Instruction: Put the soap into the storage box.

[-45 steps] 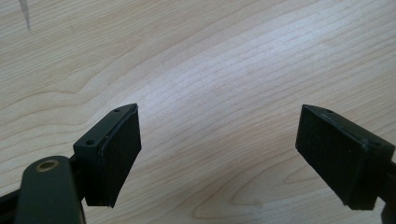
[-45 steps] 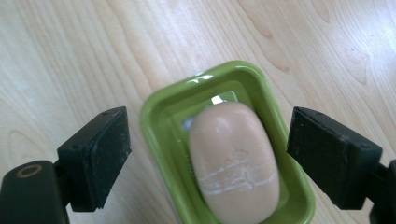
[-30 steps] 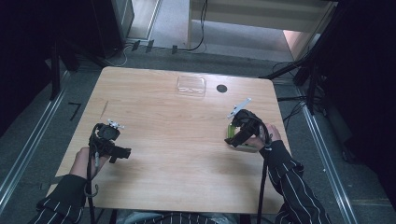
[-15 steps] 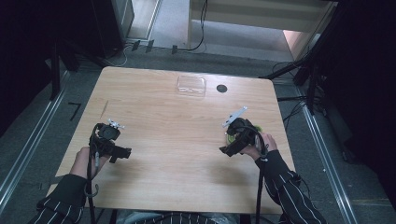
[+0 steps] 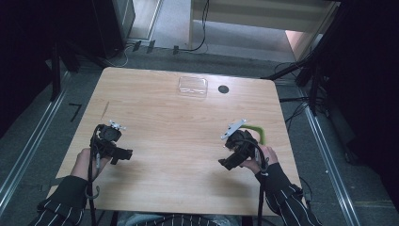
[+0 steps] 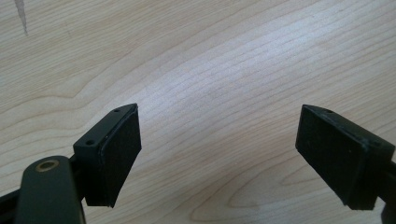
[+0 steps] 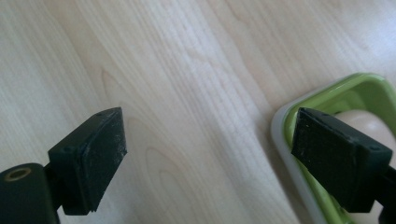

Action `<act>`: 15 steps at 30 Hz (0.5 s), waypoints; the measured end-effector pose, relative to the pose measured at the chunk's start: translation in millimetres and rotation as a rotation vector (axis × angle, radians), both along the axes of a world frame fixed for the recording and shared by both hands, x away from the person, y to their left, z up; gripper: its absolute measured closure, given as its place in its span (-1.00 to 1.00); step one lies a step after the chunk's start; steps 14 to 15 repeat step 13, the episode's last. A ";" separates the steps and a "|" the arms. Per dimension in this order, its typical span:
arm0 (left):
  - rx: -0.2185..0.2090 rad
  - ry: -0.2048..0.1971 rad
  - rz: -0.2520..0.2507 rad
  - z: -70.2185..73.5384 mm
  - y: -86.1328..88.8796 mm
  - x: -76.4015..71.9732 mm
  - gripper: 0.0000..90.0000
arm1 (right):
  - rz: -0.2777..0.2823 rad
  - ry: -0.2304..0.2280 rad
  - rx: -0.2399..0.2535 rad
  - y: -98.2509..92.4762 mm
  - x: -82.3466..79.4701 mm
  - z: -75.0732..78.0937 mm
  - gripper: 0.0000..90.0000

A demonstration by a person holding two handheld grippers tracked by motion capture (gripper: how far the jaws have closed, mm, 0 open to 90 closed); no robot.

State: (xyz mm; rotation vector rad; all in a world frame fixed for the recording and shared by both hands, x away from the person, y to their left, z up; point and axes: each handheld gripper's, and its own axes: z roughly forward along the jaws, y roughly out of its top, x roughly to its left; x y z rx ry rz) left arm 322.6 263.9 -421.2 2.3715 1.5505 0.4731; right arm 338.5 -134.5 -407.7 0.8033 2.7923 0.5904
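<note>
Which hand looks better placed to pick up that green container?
The right: its hand-held gripper sits right beside the green container, jaws open. The left hand-held gripper is across the table, over bare wood.

Two handheld grippers: left gripper (image 5: 123,153), right gripper (image 5: 225,163). Two black jaws on each, four in all. One wooden table (image 5: 155,117). One green-rimmed container (image 7: 336,100) at the table's right side, with one pale rounded item (image 7: 369,123) inside, possibly an egg. One clear plastic lid or tray (image 5: 193,86) near the far edge. One small black disc (image 5: 223,88) just beside it. Two striped sleeves (image 5: 282,193).
</note>
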 end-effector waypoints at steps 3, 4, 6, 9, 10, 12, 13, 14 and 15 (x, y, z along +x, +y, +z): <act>0.001 0.004 -0.001 -0.1 0.0 0.2 -0.67 | 0.000 0.004 -0.006 -0.4 -5.5 -2.5 -0.77; 0.001 0.002 -0.001 -0.2 -0.1 0.1 -0.67 | 0.003 0.002 -0.009 -0.4 -7.3 -3.1 -0.77; 0.001 0.003 -0.001 0.0 0.0 0.2 -0.67 | 0.011 0.002 -0.011 -0.1 -11.3 -4.1 -0.77; 0.002 0.002 -0.002 -0.2 -0.4 0.5 -0.67 | 0.025 0.006 -0.025 0.1 -17.5 -6.0 -0.77; 0.001 0.002 -0.001 -0.1 -0.9 0.6 -0.67 | 0.032 0.003 -0.028 -0.1 -18.4 -7.1 -0.76; 0.001 0.003 -0.004 0.2 -2.1 1.1 -0.67 | 0.042 -0.010 -0.041 -0.2 -19.7 -8.6 -0.77; 0.002 0.006 -0.007 0.1 -2.6 1.6 -0.67 | 0.042 -0.009 -0.047 -0.2 -19.9 -8.9 -0.77; 0.002 0.006 -0.007 0.1 -2.6 1.6 -0.67 | 0.042 -0.009 -0.047 -0.2 -19.9 -8.9 -0.77; 0.002 0.006 -0.007 0.1 -2.6 1.6 -0.67 | 0.042 -0.009 -0.047 -0.2 -19.9 -8.9 -0.77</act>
